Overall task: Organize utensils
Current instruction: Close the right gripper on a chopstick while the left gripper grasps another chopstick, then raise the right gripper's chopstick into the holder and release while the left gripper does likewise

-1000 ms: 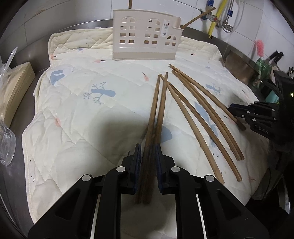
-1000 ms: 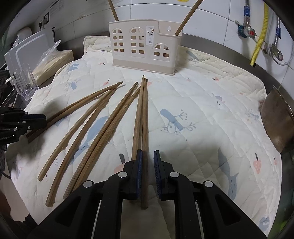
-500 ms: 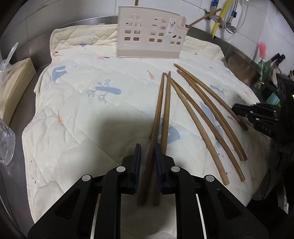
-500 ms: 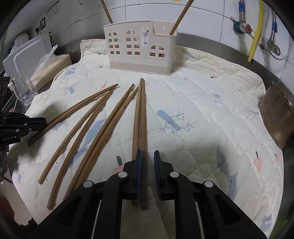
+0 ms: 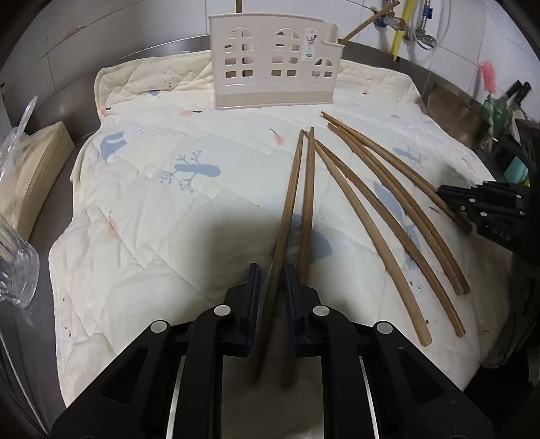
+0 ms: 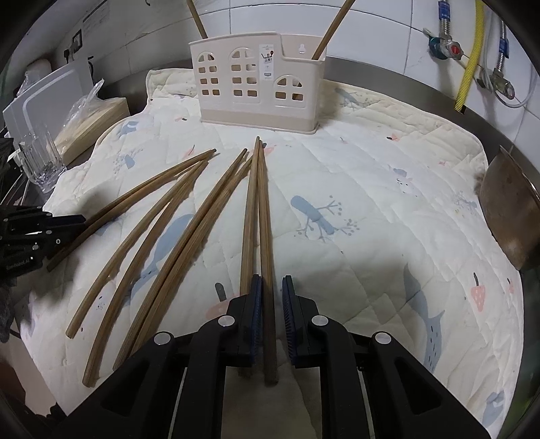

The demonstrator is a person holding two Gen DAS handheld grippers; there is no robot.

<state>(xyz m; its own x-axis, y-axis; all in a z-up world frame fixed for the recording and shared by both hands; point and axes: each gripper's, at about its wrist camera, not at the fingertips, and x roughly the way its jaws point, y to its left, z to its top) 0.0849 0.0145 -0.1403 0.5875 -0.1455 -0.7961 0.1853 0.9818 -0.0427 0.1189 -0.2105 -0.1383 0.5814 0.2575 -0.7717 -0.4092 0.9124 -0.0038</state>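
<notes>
Several long brown wooden chopsticks lie fanned on a quilted cream cloth (image 5: 141,209). A beige utensil holder (image 5: 273,64) stands at the back and has two sticks in it (image 6: 332,28). My left gripper (image 5: 271,280) is low over the cloth, its jaws open a narrow gap around one chopstick (image 5: 287,209); a second stick (image 5: 307,202) lies just outside the right finger. My right gripper (image 6: 271,290) is open the same way around a chopstick (image 6: 265,216), its pair stick (image 6: 249,216) beside the left finger. The holder also shows in the right wrist view (image 6: 256,84).
A glass tumbler (image 6: 40,162), a bagged stack of tan sheets (image 5: 30,175) and white boards (image 6: 44,94) stand left of the cloth. A metal bowl (image 6: 509,216) sits at the right edge. Pipes and valves (image 6: 469,54) run along the tiled wall.
The left gripper has drawn back and shifted left, so only one of its two sticks now lies between the jaws. The right gripper has moved slightly closer to the holder.
</notes>
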